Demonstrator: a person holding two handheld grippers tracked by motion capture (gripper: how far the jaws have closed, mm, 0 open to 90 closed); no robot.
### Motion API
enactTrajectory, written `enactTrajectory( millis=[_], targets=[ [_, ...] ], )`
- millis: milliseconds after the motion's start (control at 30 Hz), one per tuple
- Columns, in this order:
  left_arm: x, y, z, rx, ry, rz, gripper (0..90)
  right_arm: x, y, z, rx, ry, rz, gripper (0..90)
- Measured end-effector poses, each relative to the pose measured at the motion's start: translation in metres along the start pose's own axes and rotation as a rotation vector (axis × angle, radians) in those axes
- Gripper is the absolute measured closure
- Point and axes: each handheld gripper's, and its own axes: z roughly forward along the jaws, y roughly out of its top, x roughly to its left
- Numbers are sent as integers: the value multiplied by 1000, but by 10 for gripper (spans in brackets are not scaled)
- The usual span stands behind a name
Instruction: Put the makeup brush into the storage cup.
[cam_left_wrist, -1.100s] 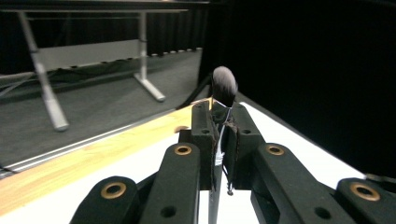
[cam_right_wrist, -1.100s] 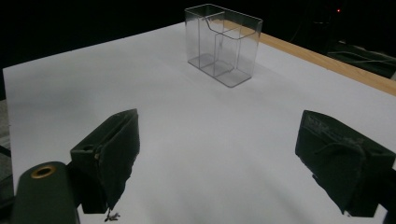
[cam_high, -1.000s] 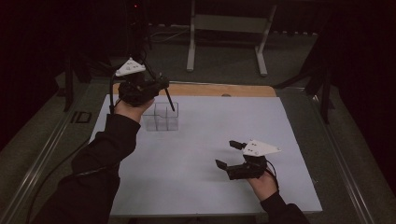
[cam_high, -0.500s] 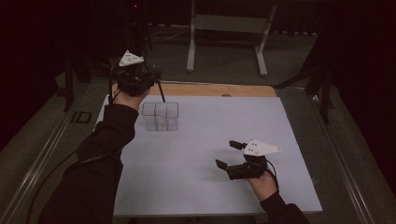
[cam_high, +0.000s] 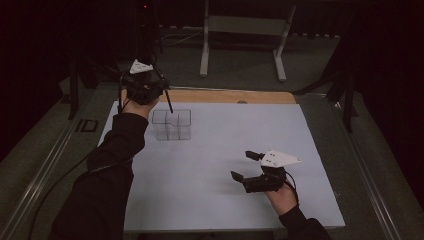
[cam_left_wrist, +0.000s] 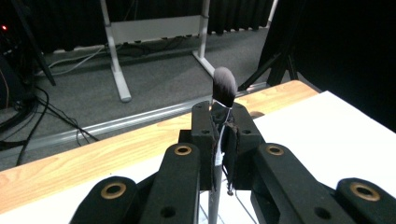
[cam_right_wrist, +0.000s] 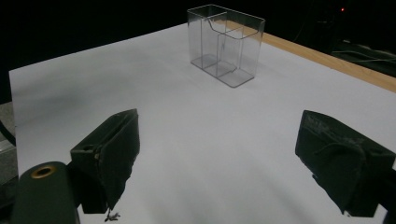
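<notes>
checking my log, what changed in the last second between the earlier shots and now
The left gripper, shut on the makeup brush, drew back from over the clear organizer toward the table's far left edge. The right gripper stayed open near the front; the organizer did not move.

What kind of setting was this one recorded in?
Probably a lab or studio recording bay: black curtains behind, loose cables on the carpeted floor, and a white-covered table carrying a clear organizer.
</notes>
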Motion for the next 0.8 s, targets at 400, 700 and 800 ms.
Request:
enactTrajectory(
  millis=[400,700,800],
  targets=[
    [8,-21,22,44,21,-7,847,-1,-1,1,10,0,6,143],
    [10,-32,35,106,34,-16,846,0,-2,3,25,10,3,144],
    [10,-36,39,128,36,-13,846,0,-2,3,23,10,9,144]
  ],
)
